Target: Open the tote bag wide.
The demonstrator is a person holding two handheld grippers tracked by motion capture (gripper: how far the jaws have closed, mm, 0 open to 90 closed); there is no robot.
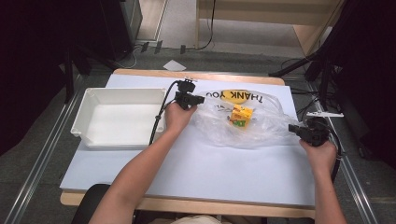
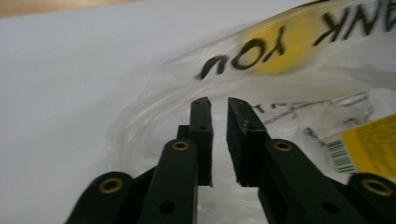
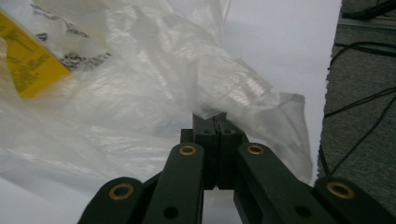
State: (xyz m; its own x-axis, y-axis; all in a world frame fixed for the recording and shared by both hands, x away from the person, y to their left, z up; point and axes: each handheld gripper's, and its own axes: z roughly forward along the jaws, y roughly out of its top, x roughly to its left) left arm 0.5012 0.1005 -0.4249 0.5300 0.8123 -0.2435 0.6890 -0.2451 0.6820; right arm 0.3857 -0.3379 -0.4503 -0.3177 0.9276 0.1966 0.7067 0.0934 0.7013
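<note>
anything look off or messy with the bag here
Nothing spilled or damaged. The clear plastic bag lies crumpled on the table, a yellow box inside. The right claw pinches one edge; the left claw stands slightly open at the other.

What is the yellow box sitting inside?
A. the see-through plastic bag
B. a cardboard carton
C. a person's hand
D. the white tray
A: the yellow box lies within the crinkled clear plastic bag printed THANK YOU, to the right of the white tray.
</note>
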